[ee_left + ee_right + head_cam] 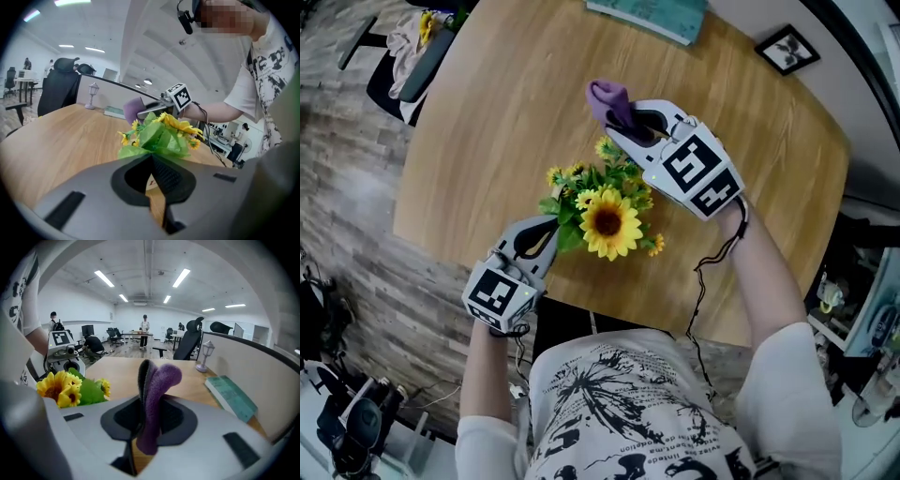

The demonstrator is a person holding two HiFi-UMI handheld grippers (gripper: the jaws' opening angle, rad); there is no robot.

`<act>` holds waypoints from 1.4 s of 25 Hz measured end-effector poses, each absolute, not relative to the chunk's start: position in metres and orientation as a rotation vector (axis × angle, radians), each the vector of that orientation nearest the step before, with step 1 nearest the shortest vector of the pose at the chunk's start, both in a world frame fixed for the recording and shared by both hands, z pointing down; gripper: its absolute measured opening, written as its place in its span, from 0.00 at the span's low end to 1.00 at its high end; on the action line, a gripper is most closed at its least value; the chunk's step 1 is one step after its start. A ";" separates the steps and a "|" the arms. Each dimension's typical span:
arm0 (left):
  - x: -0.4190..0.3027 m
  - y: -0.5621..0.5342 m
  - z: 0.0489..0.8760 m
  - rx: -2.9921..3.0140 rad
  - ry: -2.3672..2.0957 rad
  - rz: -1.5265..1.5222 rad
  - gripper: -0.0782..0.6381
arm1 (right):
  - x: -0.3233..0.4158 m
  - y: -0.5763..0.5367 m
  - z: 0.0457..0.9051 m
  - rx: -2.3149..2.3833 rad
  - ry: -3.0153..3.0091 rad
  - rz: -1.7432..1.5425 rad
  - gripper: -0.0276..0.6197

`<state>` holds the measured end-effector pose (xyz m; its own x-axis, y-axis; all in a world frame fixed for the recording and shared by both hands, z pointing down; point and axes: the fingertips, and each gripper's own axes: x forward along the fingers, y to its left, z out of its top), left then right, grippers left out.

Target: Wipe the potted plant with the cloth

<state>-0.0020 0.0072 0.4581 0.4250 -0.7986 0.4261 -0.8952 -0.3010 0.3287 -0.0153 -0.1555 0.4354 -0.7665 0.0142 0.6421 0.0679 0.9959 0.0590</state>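
1. Head view: the potted plant [607, 221] stands on the bench [487, 112], between the two tools. The right hand-held gripper [626, 122] is clamped on the purple cloth [607, 96]. It lies at 1 o'clock from the flowers, and its long axis points to 10 o'clock, past them. The plant is therefore at 7 o'clock from the cloth.
2. Left gripper view: the jaws of the left hand-held gripper [152, 160] are together, and the green leaves [159, 136] are just beyond the tips, at 12 o'clock. I cannot tell if a leaf is pinched.
3. Right gripper view: the cloth [152, 390] stands up between the jaws, and the plant [70, 390] is at 9 o'clock. I judge that the cloth must swing that way to wipe.
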 end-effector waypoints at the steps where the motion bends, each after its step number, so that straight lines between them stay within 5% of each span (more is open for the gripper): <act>1: -0.002 0.008 0.458 2.157 -1.434 0.226 0.11 | -0.020 -0.153 0.437 -0.092 -2.449 -0.098 0.17; 11: -0.003 0.007 0.458 2.097 -1.481 0.202 0.11 | 0.000 -0.096 0.484 -0.606 -2.202 -0.082 0.16; 35: -0.008 -0.004 0.464 1.923 -1.510 0.295 0.11 | 0.050 -0.076 0.508 -0.891 -1.829 -0.205 0.16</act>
